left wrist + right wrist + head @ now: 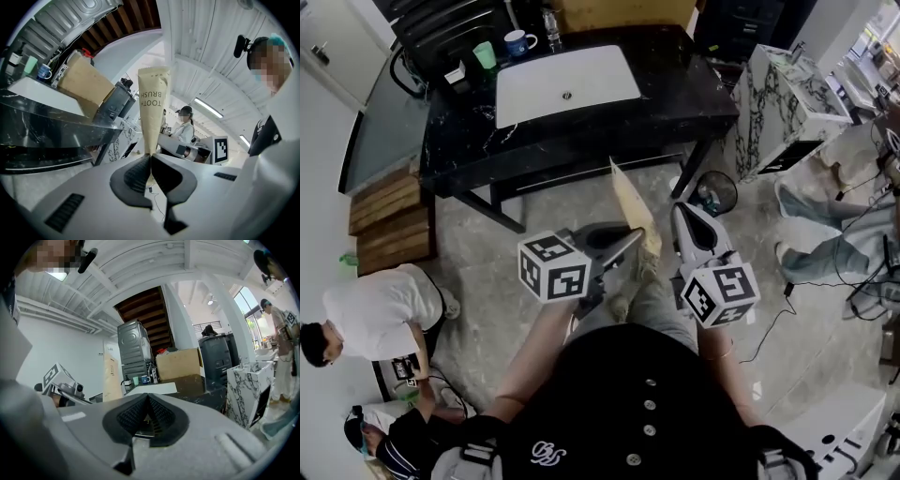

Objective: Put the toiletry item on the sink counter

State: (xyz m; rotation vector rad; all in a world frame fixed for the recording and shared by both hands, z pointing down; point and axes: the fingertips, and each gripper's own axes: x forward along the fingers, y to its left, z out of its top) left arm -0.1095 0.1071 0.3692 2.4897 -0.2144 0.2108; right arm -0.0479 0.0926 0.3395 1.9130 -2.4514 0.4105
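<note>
A long beige paper packet printed TOOTH BRUSH [152,108] stands up from my left gripper [150,159], whose jaws are shut on its lower end. In the head view the packet [630,202] points toward the black sink counter [675,94], well short of it and above the floor. The counter holds a white basin [567,84]. My right gripper [682,211] is beside the left one, jaws shut with nothing between them [148,399]. From the right gripper view the packet [111,378] and the left gripper [61,385] show at the left.
A green cup [486,54], a mug [518,42] and a bottle [550,28] stand behind the basin. A marble pedestal [783,103] and a floor fan [712,192] are to the right. Wooden pallets [389,225] and a seated person [380,314] are at the left.
</note>
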